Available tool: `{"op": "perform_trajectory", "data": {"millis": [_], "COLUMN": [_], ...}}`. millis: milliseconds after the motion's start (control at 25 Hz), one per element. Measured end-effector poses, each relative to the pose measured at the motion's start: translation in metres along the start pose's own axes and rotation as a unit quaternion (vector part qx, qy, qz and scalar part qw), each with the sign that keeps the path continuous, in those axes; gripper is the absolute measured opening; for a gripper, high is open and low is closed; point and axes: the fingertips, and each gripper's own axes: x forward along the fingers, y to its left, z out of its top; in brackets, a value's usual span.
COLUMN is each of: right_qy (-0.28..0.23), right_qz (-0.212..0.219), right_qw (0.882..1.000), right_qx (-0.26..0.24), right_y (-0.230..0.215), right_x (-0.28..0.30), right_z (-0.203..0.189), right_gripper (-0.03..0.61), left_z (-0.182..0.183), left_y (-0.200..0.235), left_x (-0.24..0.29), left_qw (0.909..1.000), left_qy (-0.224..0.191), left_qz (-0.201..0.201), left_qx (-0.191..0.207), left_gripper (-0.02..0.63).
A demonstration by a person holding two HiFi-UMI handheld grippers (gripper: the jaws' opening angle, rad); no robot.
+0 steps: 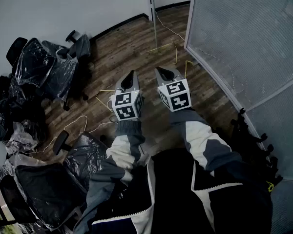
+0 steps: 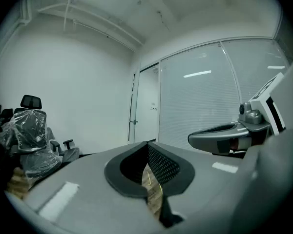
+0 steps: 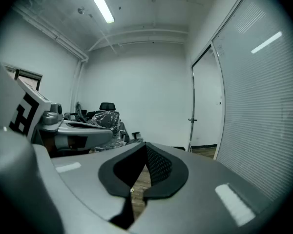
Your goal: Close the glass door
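Both pairs of jaws clenched on nothing, well short of the glass door.
The left gripper point(image 1: 132, 77) and right gripper point(image 1: 162, 72) hang side by side above the wooden floor point(image 1: 132, 45). The glass door point(image 3: 206, 101) stands well ahead of their tips, beside the frosted wall point(image 1: 244, 33).

floor: dark wood planks point(image 1: 136, 52) under me, yellow cable point(image 1: 78, 123) trailing over them | wall: plain white point(image 1: 63, 9) ahead | my left: office chairs point(image 1: 39, 62) wrapped in plastic | my right: frosted glass partition point(image 1: 244, 38) | light: ceiling tube point(image 3: 100, 4) lit
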Motion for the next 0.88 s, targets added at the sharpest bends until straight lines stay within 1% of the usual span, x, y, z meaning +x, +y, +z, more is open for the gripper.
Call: {"op": "perform_trajectory", "data": {"millis": [360,520,560,600,640,880], "right_qy": [-0.001,-0.012,-0.015,-0.015,-0.014,0.004], "right_qz": [-0.003,0.036,0.042,0.045,0.045,0.026], "right_qw": [1.0,0.999,0.998,0.999,0.999,1.0], "right_qx": [-0.002,0.031,0.032,0.027,0.019,-0.002], "right_y": [0.007,0.02,0.023,0.024,0.024,0.012], "right_x": [0.009,0.014,0.014,0.013,0.013,0.028], "right_z": [0.002,0.005,0.006,0.005,0.004,-0.003], "right_gripper": [0.002,0.005,0.006,0.036,0.041,0.03], "left_z": [0.001,0.0,-0.002,-0.004,-0.007,-0.022], "left_y": [0.011,0.019,0.021,0.025,0.029,0.047], "left_x": [-0.002,-0.004,-0.006,-0.008,-0.01,0.0], "left_qw": [1.0,0.9999,0.9999,0.9998,0.9997,0.9992], "left_qy": [-0.003,-0.006,-0.008,-0.01,-0.012,-0.011], "left_qz": [0.001,-0.007,-0.008,-0.008,-0.006,0.004], "left_qx": [0.001,-0.006,-0.01,-0.015,-0.019,-0.039], "left_gripper": [0.0,0.0,0.0,0.0,0.0,0.0]}}
